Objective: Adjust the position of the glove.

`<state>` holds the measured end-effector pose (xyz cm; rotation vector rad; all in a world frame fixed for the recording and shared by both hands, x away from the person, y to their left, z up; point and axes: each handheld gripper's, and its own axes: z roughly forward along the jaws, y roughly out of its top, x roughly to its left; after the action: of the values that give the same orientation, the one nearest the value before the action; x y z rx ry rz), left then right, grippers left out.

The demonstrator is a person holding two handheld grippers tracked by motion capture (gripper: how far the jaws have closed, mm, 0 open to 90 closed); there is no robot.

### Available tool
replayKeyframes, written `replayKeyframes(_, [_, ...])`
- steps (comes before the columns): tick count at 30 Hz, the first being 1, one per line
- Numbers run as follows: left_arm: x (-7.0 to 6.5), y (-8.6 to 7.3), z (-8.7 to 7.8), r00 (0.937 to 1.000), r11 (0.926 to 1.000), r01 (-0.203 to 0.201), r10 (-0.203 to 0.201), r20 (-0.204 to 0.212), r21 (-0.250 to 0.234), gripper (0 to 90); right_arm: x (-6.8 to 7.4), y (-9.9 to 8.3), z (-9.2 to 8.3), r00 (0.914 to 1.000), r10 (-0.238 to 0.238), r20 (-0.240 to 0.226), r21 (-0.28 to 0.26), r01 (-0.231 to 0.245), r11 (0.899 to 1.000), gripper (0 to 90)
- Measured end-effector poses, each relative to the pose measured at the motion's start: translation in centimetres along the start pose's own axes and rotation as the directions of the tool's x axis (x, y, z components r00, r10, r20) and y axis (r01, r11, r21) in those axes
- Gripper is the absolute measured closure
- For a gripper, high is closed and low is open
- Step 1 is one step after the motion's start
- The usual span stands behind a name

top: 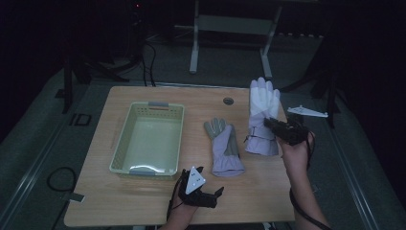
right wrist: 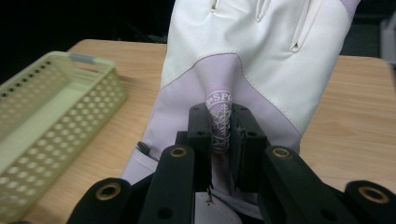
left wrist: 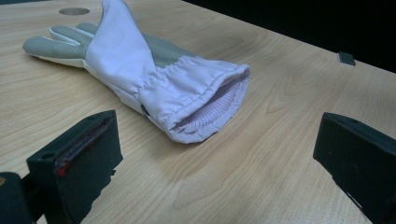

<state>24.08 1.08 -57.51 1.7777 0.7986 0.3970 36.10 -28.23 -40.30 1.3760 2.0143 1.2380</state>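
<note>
The right gripper (top: 274,125) has its fingers pinched on a fold of the white glove (top: 263,117), right of the basket (top: 148,139), on the purple patch with the printed badge. The glove looks soft, padded and light; it will sag and swing, so a pinch on bunched fabric near the cuff should carry it best. The grey glove (top: 224,146) lies flat on the desk (top: 249,191) between basket and white glove, cuff open toward the left gripper (top: 203,189), whose fingers stand wide with nothing between them. The basket is empty.
</note>
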Motion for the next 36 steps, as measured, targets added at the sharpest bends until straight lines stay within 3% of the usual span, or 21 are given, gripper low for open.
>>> replayKeyframes(1, [0.0,0.0,0.0,1.0000,1.0000,-0.001,0.001,-0.001,-0.001,1.1,1.0,0.1,0.3,0.9999,0.005,-0.016,-0.001,-0.005,1.000,80.0])
replayKeyframes(4, [0.0,0.0,0.0,1.0000,1.0000,-0.003,0.003,-0.001,0.001,1.1,1.9,0.1,0.7,0.9993,0.007,-0.036,-0.001,-0.007,1.000,80.0])
replayKeyframes(8, [0.0,0.0,0.0,1.0000,1.0000,-0.001,0.001,0.000,-0.001,1.1,4.1,0.3,1.8,0.9973,-0.003,-0.073,0.006,0.003,1.000,80.0])
replayKeyframes(12, [0.0,0.0,0.0,1.0000,1.0000,-0.004,0.004,0.000,-0.003,1.1,6.2,-0.5,3.3,0.9944,-0.016,-0.105,0.050,0.022,0.999,80.0])
replayKeyframes(15, [0.0,0.0,0.0,1.0000,1.0000,-0.007,0.007,0.001,-0.001,1.1,6.9,-1.6,4.1,0.9933,-0.010,-0.115,0.081,0.019,0.997,80.0])
replayKeyframes(22, [0.0,0.0,0.0,1.0000,1.0000,-0.008,0.008,0.002,0.000,1.1,6.8,-3.6,5.9,0.9958,-0.006,-0.091,0.145,0.020,0.989,79.9])
replayKeyframes(25, [0.0,0.0,0.0,1.0000,1.0000,-0.006,0.006,0.001,0.000,1.1,6.5,-4.5,7.5,0.9961,0.004,-0.088,0.195,0.013,0.981,79.7])
replayKeyframes(29, [-0.1,0.0,0.0,1.0000,1.0000,-0.008,0.008,0.001,0.000,1.1,6.4,-5.1,8.6,0.9963,0.008,-0.085,0.223,0.011,0.975,79.5])
replayKeyframes(36, [0.0,0.0,0.0,1.0000,1.0000,-0.007,0.007,0.002,0.000,1.1,5.8,-6.2,11.0,0.9994,0.001,-0.035,0.261,0.008,0.965,78.7])
